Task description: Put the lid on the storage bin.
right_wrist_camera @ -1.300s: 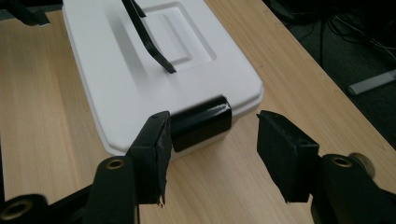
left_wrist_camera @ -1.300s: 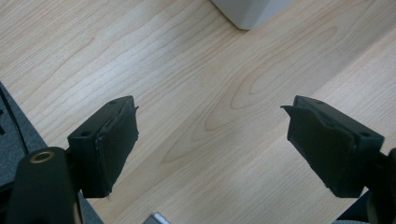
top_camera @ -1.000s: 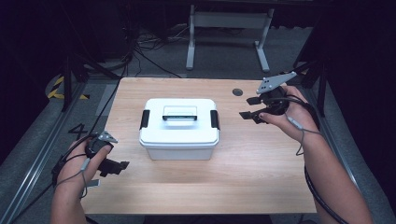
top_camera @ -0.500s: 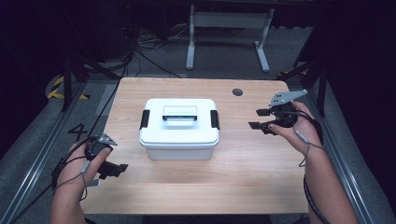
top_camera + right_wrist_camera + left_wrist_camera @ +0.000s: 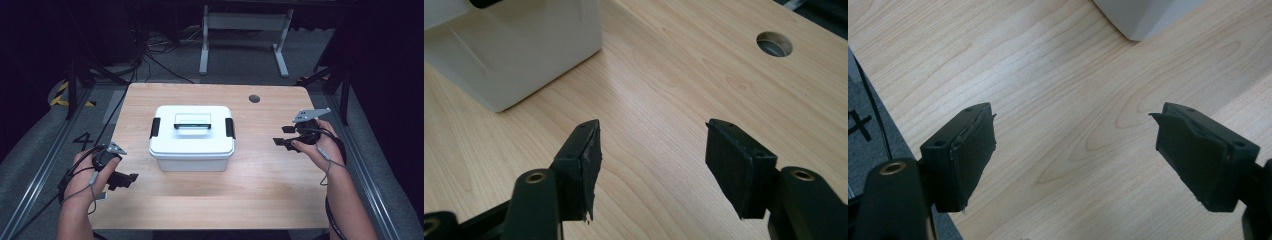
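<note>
High view: white lidded box with black latches and handle sits mid-bench. Left gripper near the front-left corner, right gripper right of the box; both well apart from it.

Left gripper view: fingers spread wide, nothing between them, box corner ahead.

Right gripper view: fingers spread, empty; box upper left, round bench hole upper right.
</note>
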Action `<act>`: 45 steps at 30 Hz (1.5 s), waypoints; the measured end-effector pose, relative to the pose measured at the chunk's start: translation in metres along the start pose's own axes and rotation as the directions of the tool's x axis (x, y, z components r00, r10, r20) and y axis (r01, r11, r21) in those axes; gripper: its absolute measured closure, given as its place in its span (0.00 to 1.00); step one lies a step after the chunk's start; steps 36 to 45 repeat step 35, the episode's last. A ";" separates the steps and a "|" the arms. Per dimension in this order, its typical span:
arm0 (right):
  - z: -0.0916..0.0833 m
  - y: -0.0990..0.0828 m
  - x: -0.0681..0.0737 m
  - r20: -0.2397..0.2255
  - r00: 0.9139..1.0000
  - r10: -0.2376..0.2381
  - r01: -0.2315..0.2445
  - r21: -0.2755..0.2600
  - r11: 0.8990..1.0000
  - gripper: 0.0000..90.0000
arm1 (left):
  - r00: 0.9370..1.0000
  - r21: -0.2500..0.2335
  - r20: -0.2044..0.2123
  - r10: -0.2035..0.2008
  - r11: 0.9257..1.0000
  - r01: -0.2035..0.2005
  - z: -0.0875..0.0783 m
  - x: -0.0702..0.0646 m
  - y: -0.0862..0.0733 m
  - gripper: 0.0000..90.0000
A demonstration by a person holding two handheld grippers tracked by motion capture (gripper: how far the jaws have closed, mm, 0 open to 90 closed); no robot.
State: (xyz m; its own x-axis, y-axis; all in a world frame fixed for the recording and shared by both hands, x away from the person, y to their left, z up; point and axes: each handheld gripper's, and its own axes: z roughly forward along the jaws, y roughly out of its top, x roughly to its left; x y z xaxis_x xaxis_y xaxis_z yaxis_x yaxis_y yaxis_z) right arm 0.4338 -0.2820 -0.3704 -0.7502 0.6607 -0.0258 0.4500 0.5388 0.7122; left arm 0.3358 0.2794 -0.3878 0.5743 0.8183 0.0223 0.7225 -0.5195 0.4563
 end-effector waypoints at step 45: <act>0.055 -0.059 -0.011 0.033 0.996 0.088 -0.093 0.228 0.969 0.40 | 0.998 0.009 0.068 -0.007 1.000 0.007 0.015 0.008 0.010 0.18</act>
